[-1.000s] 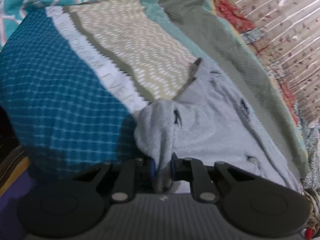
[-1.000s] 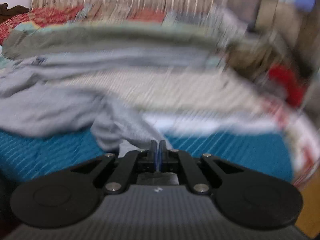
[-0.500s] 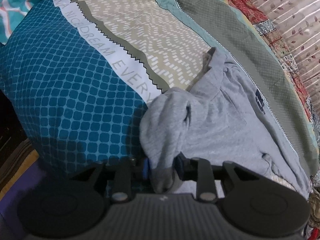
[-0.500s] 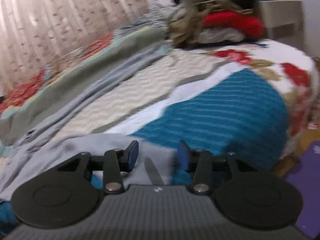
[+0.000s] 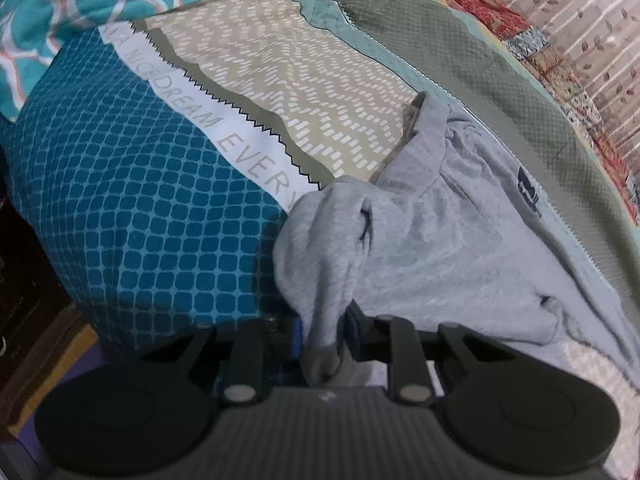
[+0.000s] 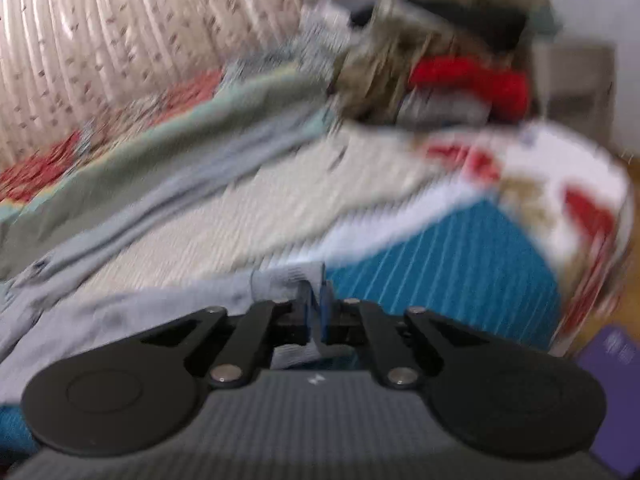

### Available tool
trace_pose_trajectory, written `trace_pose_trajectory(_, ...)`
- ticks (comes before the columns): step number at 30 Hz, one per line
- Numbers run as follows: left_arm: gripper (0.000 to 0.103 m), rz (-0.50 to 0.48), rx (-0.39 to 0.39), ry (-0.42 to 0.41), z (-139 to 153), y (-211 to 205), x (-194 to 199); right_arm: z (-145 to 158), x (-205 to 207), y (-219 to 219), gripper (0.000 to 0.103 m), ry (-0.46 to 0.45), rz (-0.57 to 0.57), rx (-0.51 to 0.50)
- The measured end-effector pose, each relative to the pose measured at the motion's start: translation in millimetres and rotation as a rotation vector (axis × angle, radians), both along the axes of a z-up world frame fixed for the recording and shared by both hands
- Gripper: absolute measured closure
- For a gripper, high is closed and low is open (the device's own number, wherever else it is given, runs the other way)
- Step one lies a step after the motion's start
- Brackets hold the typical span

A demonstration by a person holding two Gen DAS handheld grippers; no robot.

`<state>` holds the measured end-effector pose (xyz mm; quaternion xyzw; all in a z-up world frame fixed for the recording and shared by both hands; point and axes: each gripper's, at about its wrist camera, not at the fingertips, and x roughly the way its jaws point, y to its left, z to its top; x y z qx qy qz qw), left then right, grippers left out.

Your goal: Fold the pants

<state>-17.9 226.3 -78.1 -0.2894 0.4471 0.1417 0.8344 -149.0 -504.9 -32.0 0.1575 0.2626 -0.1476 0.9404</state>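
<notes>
the soft grey knit sweatpants lie spread across the patterned teal, white and beige quilt on the bed, waist end bunched toward the near edge and the legs running off along the olive band of the cover. the left gripper has its jaws closed narrowly on a thick wad of the grey fabric, which rises in a rumpled hump just in front of them. the right gripper shows its jaws almost together with a ribbed grey cuff or hem edge pinched between them, though that view is blurred.

the cloth looks light, limp and stretchy: it will likely sag and drape between the two holds instead of keeping a line, and a bunched grip probably drags extra layers along. the cleaner places to hold seem to be the waistband corner and the cuff, with the fabric pulled taut before it is laid over.

around the pants, a teal cushion with white lattice print sits at the far corner, and a heap of red, black and tan clothes is piled at the other end of the bed, well apart from the pants. the quilt's own soft surface may ruck under a dragged fold; the bed edge is close to both grippers.
</notes>
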Motion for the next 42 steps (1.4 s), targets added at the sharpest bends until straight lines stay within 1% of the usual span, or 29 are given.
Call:
trace_pose_trajectory(2, 0.083, 0.0, 0.021, 0.003, -1.8, -3.2, 1.3, -0.5, 18.9, -11.0, 0.1, 0.042, -0.025, -0.081)
trace_pose_trajectory(3, 0.082, -0.001, 0.028, 0.003, -3.2, -3.8, 1.7, -7.8, 29.1, -18.3, 0.101, 0.07, -0.043, -0.087)
trace_pose_trajectory(4, 0.08, 0.0, 0.034, 0.006, -4.6, -4.4, 2.4, -17.0, 38.3, -27.2, 0.101, 0.103, -0.067, -0.072)
trace_pose_trajectory(5, 0.08, 0.002, 0.034, 0.008, -5.2, -4.7, 2.4, -26.6, 42.3, -35.4, 0.1, 0.118, -0.084, -0.03)
trace_pose_trajectory(6, 0.08, 0.002, 0.032, 0.005, -4.6, -4.5, 1.7, -33.6, 41.9, -43.6, 0.096, 0.114, -0.11, 0.025)
trace_pose_trajectory(7, 0.077, 0.0, 0.028, 0.001, -3.1, -4.7, 0.7, -36.1, 37.7, -49.3, 0.095, 0.095, -0.14, 0.081)
trace_pose_trajectory(10, 0.069, -0.016, 0.012, -0.011, -2.6, -4.1, -1.4, -36.8, -1.9, -59.5, 0.094, -0.062, -0.189, 0.295)
trace_pose_trajectory(12, 0.066, -0.018, 0.001, -0.016, -4.7, -3.9, -1.1, -41.0, -23.6, -58.2, 0.09, -0.105, -0.201, 0.388)
trace_pose_trajectory(14, 0.066, -0.01, 0.006, -0.015, -6.5, -5.9, 0.2, -49.3, -37.4, -53.6, 0.088, -0.116, -0.182, 0.482)
trace_pose_trajectory(16, 0.066, -0.007, 0.021, -0.012, -7.1, -8.7, 1.9, -57.6, -45.6, -46.1, 0.079, -0.128, -0.171, 0.556)
trace_pose_trajectory(17, 0.066, -0.007, 0.027, -0.009, -7.0, -9.7, 2.7, -62.2, -46.5, -42.3, 0.07, -0.129, -0.17, 0.589)
trace_pose_trajectory(18, 0.066, -0.008, 0.031, -0.007, -6.5, -10.3, 3.0, -64.2, -40.4, -41.8, 0.069, -0.128, -0.169, 0.61)
trace_pose_trajectory(21, 0.066, -0.012, 0.019, -0.016, -5.3, -8.5, 0.6, -71.3, -32.0, -36.6, 0.069, -0.144, -0.181, 0.674)
trace_pose_trajectory(23, 0.069, -0.008, 0.014, -0.024, -6.4, -5.8, -1.7, -77.6, -23.2, -35.8, 0.069, -0.137, -0.192, 0.716)
trace_pose_trajectory(24, 0.071, -0.003, 0.012, -0.026, -7.1, -5.1, -3.0, -77.6, -22.5, -33.5, 0.085, -0.124, -0.194, 0.733)
trace_pose_trajectory(25, 0.071, 0.002, 0.01, -0.029, -7.8, -4.3, -4.2, -76.2, -21.3, -31.2, 0.095, -0.12, -0.192, 0.734)
trace_pose_trajectory(28, 0.071, 0.007, 0.014, -0.031, -8.8, -5.4, -4.5, -53.3, -29.5, -23.4, 0.095, -0.171, -0.215, 0.598)
trace_pose_trajectory(29, 0.071, 0.006, 0.021, -0.03, -9.1, -6.6, -3.8, -49.1, -31.5, -25.5, 0.097, -0.172, -0.247, 0.561)
trace_pose_trajectory(30, 0.071, 0.002, 0.031, -0.029, -9.2, -8.5, -2.9, -51.1, -31.9, -30.5, 0.098, -0.163, -0.279, 0.559)
trace_pose_trajectory(32, 0.07, -0.006, 0.047, -0.033, -7.9, -10.9, -3.4, -62.5, -31.1, -35.7, 0.098, -0.108, -0.322, 0.573)
trace_pose_trajectory(33, 0.067, -0.013, 0.048, -0.034, -6.3, -11.7, -5.1, -65.9, -31.0, -35.3, 0.098, -0.1, -0.325, 0.574)
trace_pose_trajectory(35, 0.061, -0.018, 0.031, -0.029, -2.4, -8.5, -11.0, -63.4, -35.3, -29.7, 0.097, -0.117, -0.319, 0.566)
trace_pose_trajectory(36, 0.056, -0.018, 0.019, -0.029, 0.5, -6.4, -15.2, -63.8, -36.3, -31.7, 0.093, -0.133, -0.312, 0.581)
trace_pose_trajectory(37, 0.052, -0.014, 0.008, -0.03, 4.9, -3.3, -21.4, -62.5, -37.8, -32.2, 0.091, -0.148, -0.311, 0.602)
trace_pose_trajectory(38, 0.051, -0.004, 0.003, -0.034, 8.5, -1.4, -27.7, -61.7, -41.1, -32.4, 0.086, -0.164, -0.315, 0.618)
trace_pose_trajectory(39, 0.05, 0.028, 0.0, -0.046, 12.7, 2.0, -37.6, -60.6, -39.6, -32.7, 0.069, -0.173, -0.313, 0.629)
trace_pose_trajectory(40, 0.05, 0.059, -0.004, -0.055, 14.4, 3.6, -45.7, -60.6, -41.7, -30.8, 0.06, -0.181, -0.308, 0.636)
trace_pose_trajectory(41, 0.05, 0.09, -0.013, -0.06, 15.3, 4.7, -54.6, -60.3, -36.9, -28.2, 0.055, -0.178, -0.298, 0.633)
trace_pose_trajectory(42, 0.05, 0.112, -0.023, -0.066, 15.2, 5.1, -62.3, -58.7, -22.8, -25.8, 0.056, -0.156, -0.29, 0.617)
